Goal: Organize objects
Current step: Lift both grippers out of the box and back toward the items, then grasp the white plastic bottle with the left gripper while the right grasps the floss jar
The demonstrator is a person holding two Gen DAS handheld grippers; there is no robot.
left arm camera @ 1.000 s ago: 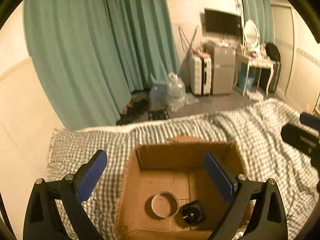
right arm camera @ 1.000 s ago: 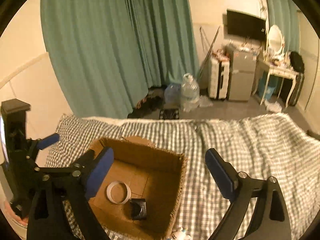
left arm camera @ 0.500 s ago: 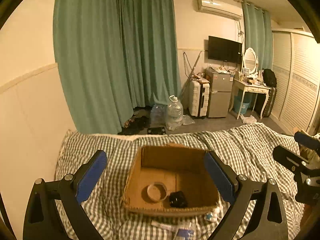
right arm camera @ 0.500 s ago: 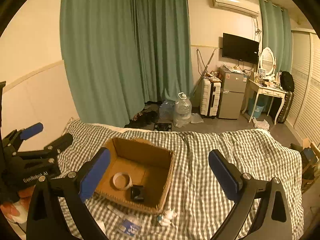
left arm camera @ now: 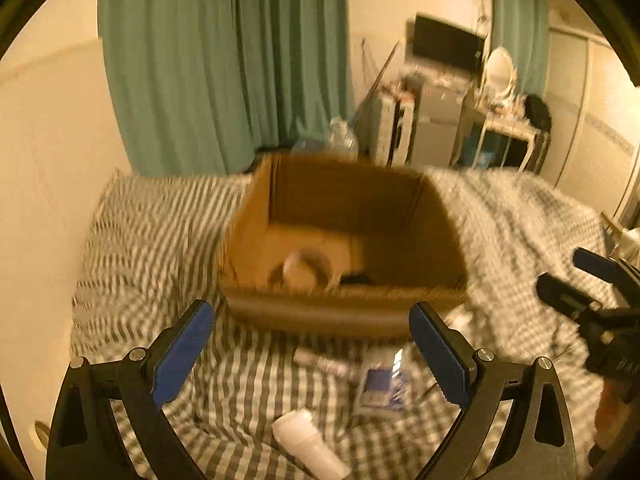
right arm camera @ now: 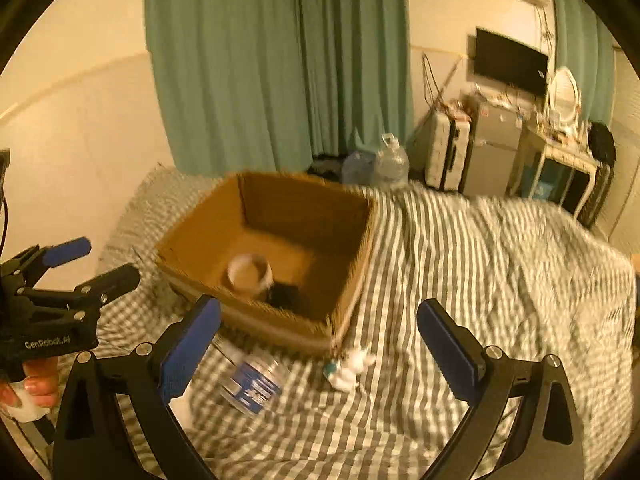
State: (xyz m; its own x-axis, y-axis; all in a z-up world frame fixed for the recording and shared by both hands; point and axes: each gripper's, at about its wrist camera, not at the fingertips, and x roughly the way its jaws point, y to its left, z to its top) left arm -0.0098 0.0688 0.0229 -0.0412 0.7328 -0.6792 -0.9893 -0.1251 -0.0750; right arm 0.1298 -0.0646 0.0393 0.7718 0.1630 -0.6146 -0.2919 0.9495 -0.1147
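Note:
An open cardboard box [left arm camera: 344,312] [right arm camera: 192,236] sits on a checked bedspread and holds a tape roll [left arm camera: 306,270] [right arm camera: 249,274] and a small black object [left arm camera: 358,279] [right arm camera: 285,295]. In front of it lie a blue-labelled clear packet [left arm camera: 382,386] [right arm camera: 252,384], a white tube [left arm camera: 310,444], a thin stick [left arm camera: 320,362] and a small white figurine [right arm camera: 348,368]. My left gripper [left arm camera: 312,358] is open and empty above the loose items. My right gripper [right arm camera: 320,350] is open and empty, near the box's front corner.
The checked bedspread [right arm camera: 480,280] spreads to the right. Beyond the bed stand teal curtains [right arm camera: 260,60], water bottles [right arm camera: 390,164], a suitcase [right arm camera: 446,156], a small fridge, a dressing table [right arm camera: 560,160] and a wall TV. A wall [left arm camera: 40,160] runs along the left.
Both grippers have dropped lower and closer to the box and the loose items in front of it. Both stay open. The views are blurred by the motion.

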